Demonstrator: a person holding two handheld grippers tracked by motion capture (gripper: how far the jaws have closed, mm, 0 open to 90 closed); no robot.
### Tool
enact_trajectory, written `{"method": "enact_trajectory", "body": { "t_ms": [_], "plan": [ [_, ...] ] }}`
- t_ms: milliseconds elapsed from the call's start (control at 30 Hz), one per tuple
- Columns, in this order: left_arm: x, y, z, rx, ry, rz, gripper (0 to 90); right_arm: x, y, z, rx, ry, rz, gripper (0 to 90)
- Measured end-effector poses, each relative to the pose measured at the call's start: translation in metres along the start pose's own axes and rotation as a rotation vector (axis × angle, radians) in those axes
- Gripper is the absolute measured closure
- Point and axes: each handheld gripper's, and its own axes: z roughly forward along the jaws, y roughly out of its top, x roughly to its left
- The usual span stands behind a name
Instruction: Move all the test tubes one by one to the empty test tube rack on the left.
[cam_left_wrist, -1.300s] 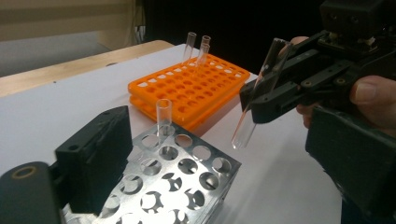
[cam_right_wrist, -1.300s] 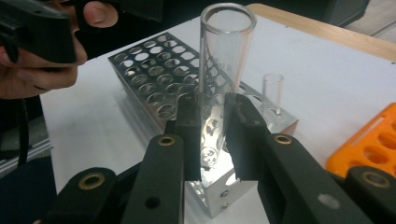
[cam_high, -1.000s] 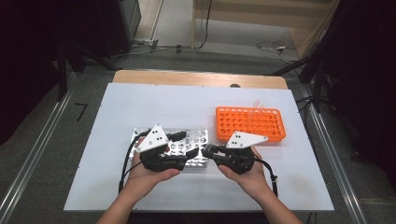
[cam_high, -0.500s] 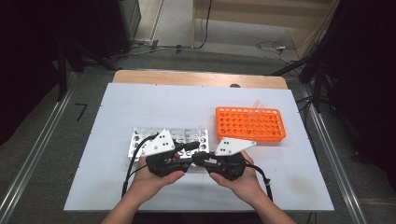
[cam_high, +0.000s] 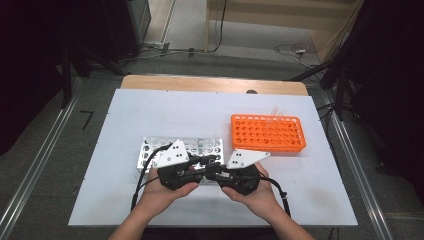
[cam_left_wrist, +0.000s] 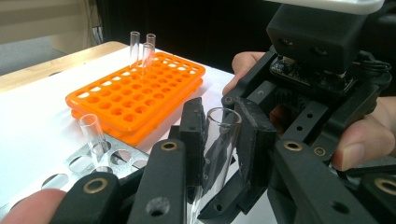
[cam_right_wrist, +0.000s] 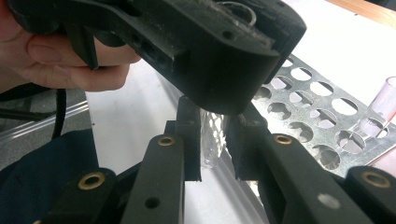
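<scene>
Near the bench's front edge, both tools grip one upright test tube (cam_left_wrist: 215, 140): left tool (cam_left_wrist: 219, 135) just closed high, right tool (cam_right_wrist: 215, 140) clamped low.

Glass test tube (cam_right_wrist: 212, 140) half hidden behind left claw (cam_right_wrist: 205, 42) at twelve o'clock. Tube bottom cut off at six o'clock in left gripper view. From above, tube too small to tell.

Metal rack (cam_high: 150, 150) blocks ahead; table (cam_high: 320, 195) rightward open.
</scene>
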Motion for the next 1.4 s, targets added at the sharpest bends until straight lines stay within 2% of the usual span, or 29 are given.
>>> {"method": "enact_trajectory", "body": {
  "t_ms": [167,433,667,833,967,1067,1167,1233,1333,1400],
  "plan": [
    [-0.001,-0.001,0.002,0.022,0.01,0.01,72.5,-0.001,0.0,-0.002,-0.002,-0.007,-0.005,73.6],
    [0.0,-0.001,0.002,0.02,0.018,0.024,75.4,-0.003,0.0,-0.004,0.0,-0.004,0.0,73.6],
    [0.002,-0.001,0.0,0.016,0.025,0.018,76.1,-0.003,0.0,-0.003,0.001,-0.008,0.004,72.6],
    [0.006,0.0,-0.003,-0.004,0.039,0.003,76.1,-0.003,-0.001,-0.002,0.003,0.002,-0.003,56.2],
    [0.008,0.0,-0.004,-0.008,0.046,-0.002,76.2,-0.006,-0.002,-0.004,-0.01,0.024,0.02,42.5],
    [0.009,0.001,-0.004,-0.007,0.052,-0.002,76.2,-0.009,-0.003,-0.009,-0.026,0.022,0.029,32.9],
    [0.011,0.003,-0.004,-0.01,0.054,-0.006,76.2,-0.012,-0.005,-0.014,-0.048,-0.008,0.036,22.1],
    [0.013,0.003,-0.005,-0.006,0.054,0.0,76.2,-0.014,-0.007,-0.017,-0.05,-0.046,0.044,14.8],
    [0.014,0.005,-0.006,-0.008,0.058,-0.002,76.2,-0.019,-0.01,-0.023,-0.06,-0.052,0.059,6.7],
    [0.016,0.005,-0.007,-0.01,0.061,-0.003,76.2,-0.022,-0.013,-0.027,-0.069,-0.052,0.067,4.5]
  ]
}}
